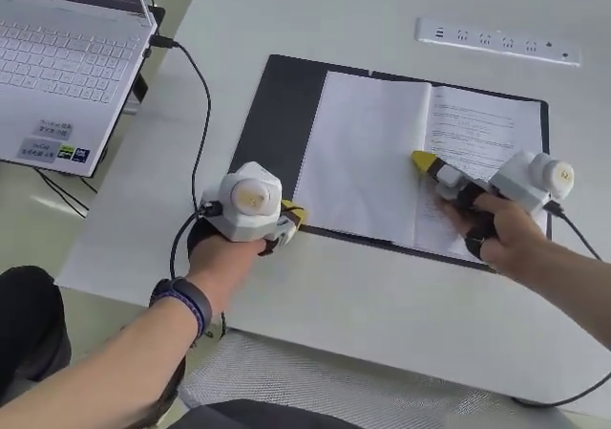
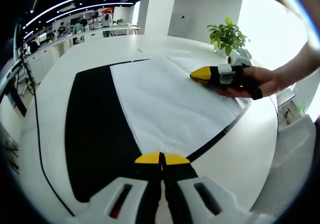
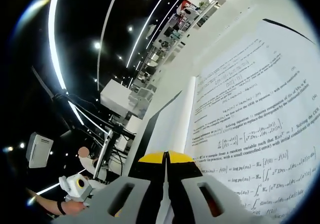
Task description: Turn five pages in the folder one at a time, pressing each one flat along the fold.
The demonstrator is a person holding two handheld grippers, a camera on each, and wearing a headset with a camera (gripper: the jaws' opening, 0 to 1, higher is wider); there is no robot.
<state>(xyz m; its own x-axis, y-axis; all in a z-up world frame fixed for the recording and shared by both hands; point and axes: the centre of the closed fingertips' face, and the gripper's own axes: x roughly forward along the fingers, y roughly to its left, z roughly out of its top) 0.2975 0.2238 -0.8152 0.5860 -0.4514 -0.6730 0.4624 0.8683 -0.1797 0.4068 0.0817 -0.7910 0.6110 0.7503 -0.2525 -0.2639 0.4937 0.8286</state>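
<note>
A black folder (image 1: 277, 114) lies open on the white table. Its left leaf is a blank white page (image 1: 363, 152); the right leaf is a printed page (image 1: 482, 133). My right gripper (image 1: 422, 161) is shut, its yellow tips resting on the fold between the two pages (image 3: 200, 109). My left gripper (image 1: 294, 217) is shut with nothing in it, at the folder's near edge by the bottom left corner of the blank page (image 2: 170, 109). In the left gripper view the right gripper (image 2: 197, 74) lies across the far side of the page.
A white laptop (image 1: 67, 56) stands at the far left, with a black cable (image 1: 202, 95) running past the folder's left edge. A white power strip (image 1: 496, 42) lies at the back right. The table's near edge (image 1: 315, 338) runs close below the folder.
</note>
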